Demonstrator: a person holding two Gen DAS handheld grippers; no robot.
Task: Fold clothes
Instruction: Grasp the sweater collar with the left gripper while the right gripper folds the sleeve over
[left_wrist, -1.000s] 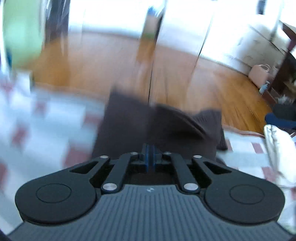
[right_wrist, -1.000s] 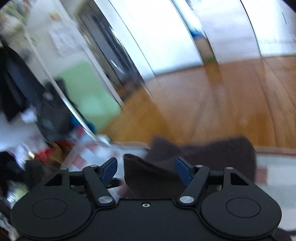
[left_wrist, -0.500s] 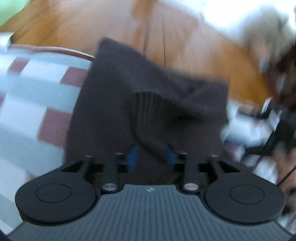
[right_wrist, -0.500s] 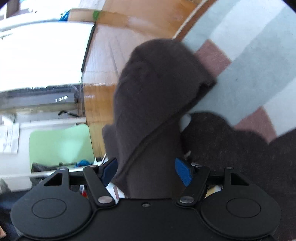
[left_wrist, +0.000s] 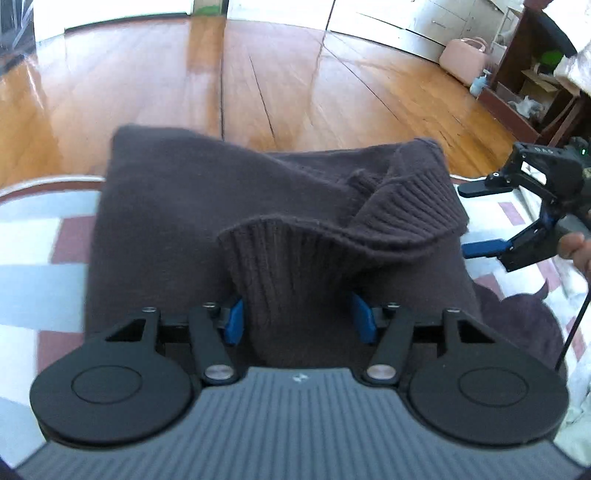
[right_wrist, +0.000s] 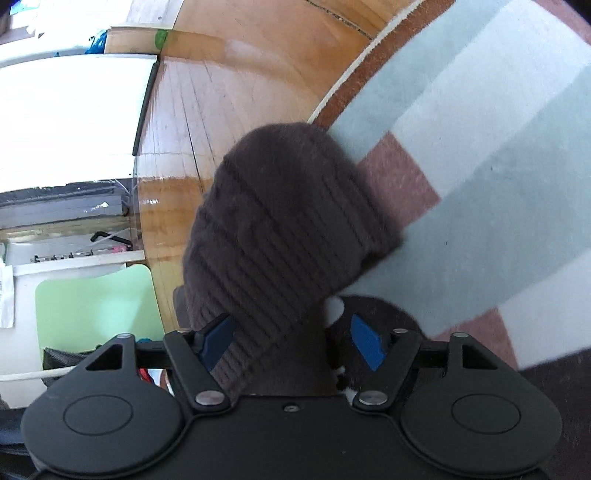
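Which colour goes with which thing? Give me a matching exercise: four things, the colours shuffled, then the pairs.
Things:
1. sweater
2. bag
3. floor
4. rug

Colours:
A. pale pink
B. pale blue and maroon checks
C. dark brown
D. glossy orange-brown wood

Pairs: 1-C, 2-A, 3-D, 4-B

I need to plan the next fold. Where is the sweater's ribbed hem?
In the left wrist view, the ribbed hem lies on the folded sweater, running between the opening left gripper toward the right gripper.
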